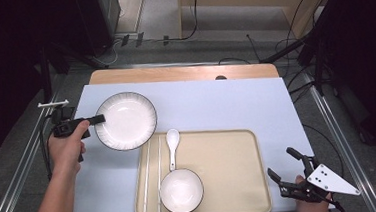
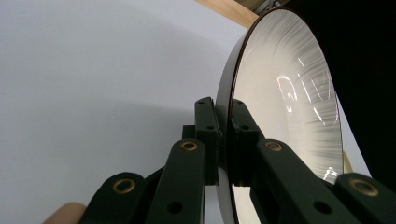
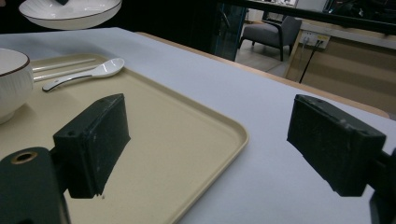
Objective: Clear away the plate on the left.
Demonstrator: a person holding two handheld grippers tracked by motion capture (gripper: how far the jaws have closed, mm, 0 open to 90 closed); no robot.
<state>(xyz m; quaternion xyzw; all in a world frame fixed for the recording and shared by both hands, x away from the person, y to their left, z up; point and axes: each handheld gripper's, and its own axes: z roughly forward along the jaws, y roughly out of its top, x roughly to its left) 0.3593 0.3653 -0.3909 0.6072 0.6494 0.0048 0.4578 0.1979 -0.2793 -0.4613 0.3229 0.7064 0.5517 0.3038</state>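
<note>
On the pale table (image 1: 216,104), the left gripper (image 1: 98,119) pinches a plate's (image 1: 126,121) rim: stiff, glazed, slippery, breakable. The right gripper (image 1: 287,171) gapes empty.

free: tray (image 1: 241,182) rt half | blocked: bowl (image 1: 181,190), spoon (image 1: 172,146), chopsticks (image 1: 152,174) lt side

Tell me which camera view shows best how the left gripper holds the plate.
The left gripper view: the left gripper has its jaws clamped on the rim of the plate. The high view shows the whole plate, with the grip small. The right gripper view shows its underside above the table.
</note>
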